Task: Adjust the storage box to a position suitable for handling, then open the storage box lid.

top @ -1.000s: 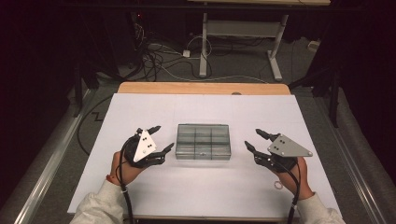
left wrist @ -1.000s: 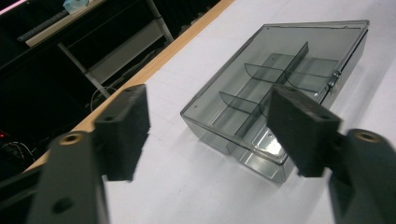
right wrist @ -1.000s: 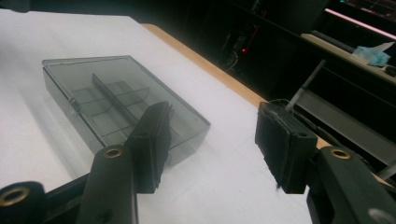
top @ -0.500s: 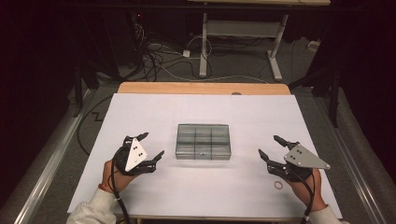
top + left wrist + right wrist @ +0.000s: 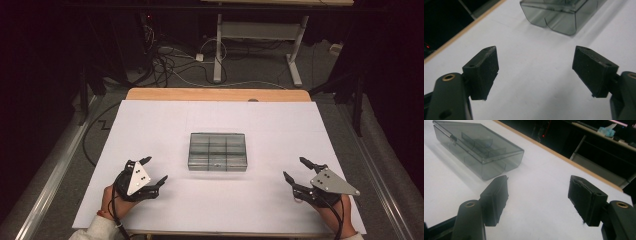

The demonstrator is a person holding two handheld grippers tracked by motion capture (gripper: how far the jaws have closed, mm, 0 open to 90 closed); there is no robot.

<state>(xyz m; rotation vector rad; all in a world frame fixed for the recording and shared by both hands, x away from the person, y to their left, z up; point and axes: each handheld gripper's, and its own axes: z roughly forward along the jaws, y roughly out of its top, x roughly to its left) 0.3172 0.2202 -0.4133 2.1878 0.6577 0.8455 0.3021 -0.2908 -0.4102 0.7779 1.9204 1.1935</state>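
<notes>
The smoky clear compartment box [image 5: 218,151] sits shut at the middle of the high view, on the white sheet [image 5: 260,120] that covers the table. Its long axis runs left to right across the frame, so its two short ends face the two hands. Inner dividers show through the lid, and a small latch shows on the near long side in the right gripper view; whether anything lies in the compartments I cannot tell.

Both grippers are low in the high view and well apart from the box. The left gripper [image 5: 155,170] lies at lower left, so the box is up and to the right of its fingertips. The right gripper [image 5: 298,169] lies at lower right, so the box is up and to the left of it. The left one looks somewhat nearer — its gap to the box's near left corner is shorter than the right gripper's gap to the near right corner.

In the left gripper view the pads [image 5: 484,71] stand wide apart with bare sheet between them, and a box corner [image 5: 560,15] shows at the top, right of centre. In the right gripper view the pads [image 5: 497,197] are likewise spread and empty, with the box [image 5: 481,150] at upper left. Both sets of jaws have just been opening, nothing between them.

Any reach for the box would, by my judgement, mean each hand coming inward and forward toward a short end.
</notes>
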